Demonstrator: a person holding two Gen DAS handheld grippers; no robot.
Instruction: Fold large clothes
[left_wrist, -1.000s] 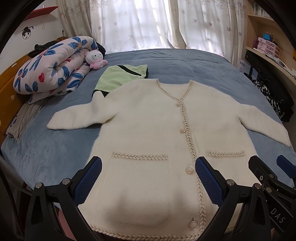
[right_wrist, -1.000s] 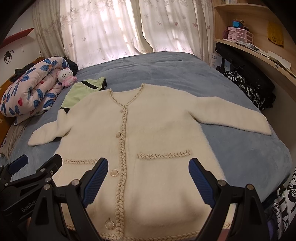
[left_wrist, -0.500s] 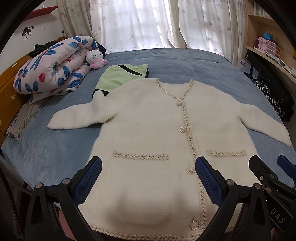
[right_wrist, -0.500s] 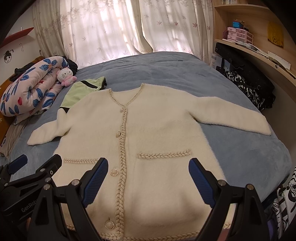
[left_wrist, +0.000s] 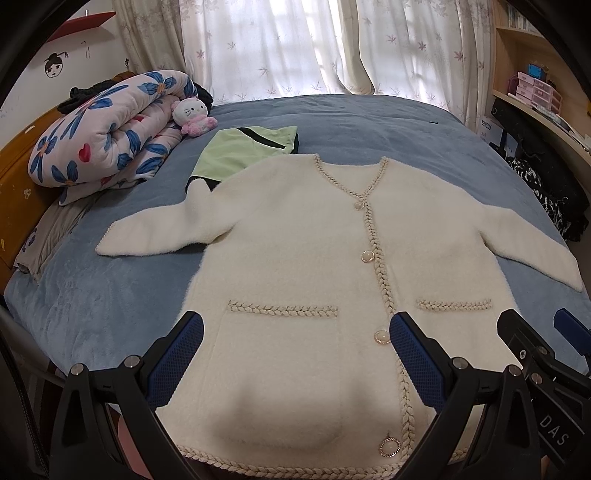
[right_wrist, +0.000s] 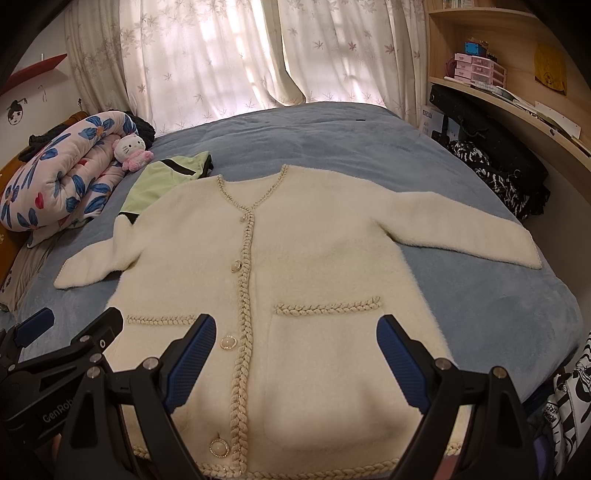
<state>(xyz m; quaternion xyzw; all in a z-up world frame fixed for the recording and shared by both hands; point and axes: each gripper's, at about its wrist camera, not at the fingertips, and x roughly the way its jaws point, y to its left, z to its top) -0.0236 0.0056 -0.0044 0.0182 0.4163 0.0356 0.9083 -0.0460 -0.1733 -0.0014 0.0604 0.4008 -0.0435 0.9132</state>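
A cream fluffy cardigan (left_wrist: 295, 236) (right_wrist: 303, 243) with braided trim and pearl buttons lies flat, front up, on the blue bed, both sleeves spread outward. My left gripper (left_wrist: 295, 354) hovers open above its lower left part near the hem, nothing between its blue pads. Above the lower right pocket hangs my right gripper (right_wrist: 295, 354), open and empty too. Each gripper appears at the edge of the other's view: the right gripper (left_wrist: 535, 343) and the left gripper (right_wrist: 70, 328).
A folded green garment (left_wrist: 243, 151) lies beyond the cardigan's left shoulder. A rolled floral quilt (left_wrist: 103, 129) and a plush cat (left_wrist: 194, 114) sit at the far left. Shelves (right_wrist: 509, 96) and dark bags (right_wrist: 491, 155) line the right side. Curtains (left_wrist: 295, 48) hang behind the bed (left_wrist: 110, 295).
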